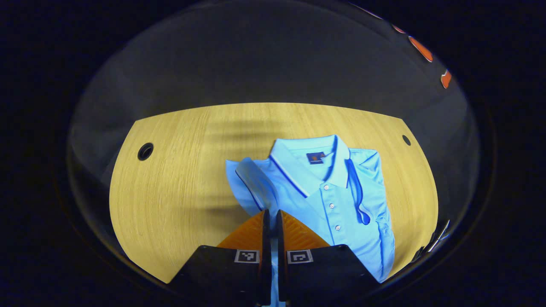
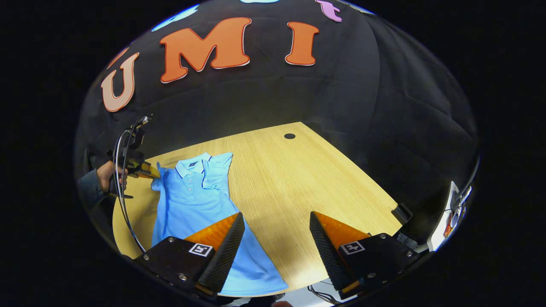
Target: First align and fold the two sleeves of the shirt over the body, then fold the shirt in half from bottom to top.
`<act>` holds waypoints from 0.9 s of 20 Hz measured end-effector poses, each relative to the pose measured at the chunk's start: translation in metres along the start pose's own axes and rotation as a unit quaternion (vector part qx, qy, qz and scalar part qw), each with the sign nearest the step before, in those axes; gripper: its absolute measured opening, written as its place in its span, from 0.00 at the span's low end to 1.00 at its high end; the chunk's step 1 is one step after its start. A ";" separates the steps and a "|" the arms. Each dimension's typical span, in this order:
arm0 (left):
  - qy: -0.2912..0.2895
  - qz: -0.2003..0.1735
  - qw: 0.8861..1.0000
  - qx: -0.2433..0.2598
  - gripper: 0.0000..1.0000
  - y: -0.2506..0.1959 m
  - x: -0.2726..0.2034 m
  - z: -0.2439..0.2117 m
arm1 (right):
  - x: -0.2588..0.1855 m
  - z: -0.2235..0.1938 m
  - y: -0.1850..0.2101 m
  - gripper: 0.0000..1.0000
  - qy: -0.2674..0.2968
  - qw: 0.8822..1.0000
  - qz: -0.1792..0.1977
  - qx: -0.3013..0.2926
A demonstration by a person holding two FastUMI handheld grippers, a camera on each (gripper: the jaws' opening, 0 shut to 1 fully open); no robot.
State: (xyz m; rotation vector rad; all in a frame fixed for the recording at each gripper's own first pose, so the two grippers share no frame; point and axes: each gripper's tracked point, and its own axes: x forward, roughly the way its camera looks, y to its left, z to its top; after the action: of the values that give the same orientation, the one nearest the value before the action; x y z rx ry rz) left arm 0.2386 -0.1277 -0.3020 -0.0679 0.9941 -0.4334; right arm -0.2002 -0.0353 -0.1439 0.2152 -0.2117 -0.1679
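Observation:
A light blue polo shirt lies face up on the wooden table, collar toward the far side. In the left gripper view my left gripper is shut on the shirt's near sleeve, with a thin strip of blue cloth showing between the fingers. The other sleeve lies folded over the body. In the right gripper view a hand holds the left gripper at the shirt's far shoulder. My right gripper stands open above the shirt's lower edge and bare table, holding nothing.
The tabletop has round cable holes near its far corners. A white device with cables sits past the table's right edge. Bare wood stretches to the right of the shirt.

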 end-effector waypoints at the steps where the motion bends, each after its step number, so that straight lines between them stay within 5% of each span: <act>1: -0.003 -0.008 1.000 0.009 0.10 -0.011 0.001 0.003 | 0.000 -0.002 -0.003 0.93 0.002 1.000 -0.005 -0.002; 8: -0.014 -0.056 0.996 0.071 0.10 -0.076 0.007 0.015 | -0.003 -0.013 -0.016 0.93 0.013 1.000 -0.023 0.008; 15: 0.000 -0.128 0.989 0.067 0.18 -0.128 0.006 0.007 | 0.005 -0.030 -0.014 0.93 0.032 0.999 -0.020 0.021; 16: -0.001 -0.139 0.988 0.065 0.22 -0.132 0.003 0.004 | 0.005 -0.032 -0.013 0.93 0.034 0.999 -0.019 0.018; 18: -0.002 -0.144 0.988 0.064 0.61 -0.130 -0.003 0.000 | 0.005 -0.036 -0.010 0.93 0.039 0.999 -0.015 0.012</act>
State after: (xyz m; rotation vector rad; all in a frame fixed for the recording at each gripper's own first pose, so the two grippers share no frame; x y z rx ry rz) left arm 0.1954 -0.2453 -0.2675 -0.0972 0.9524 -0.7599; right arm -0.1889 -0.0388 -0.1794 0.2483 -0.1321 -0.1863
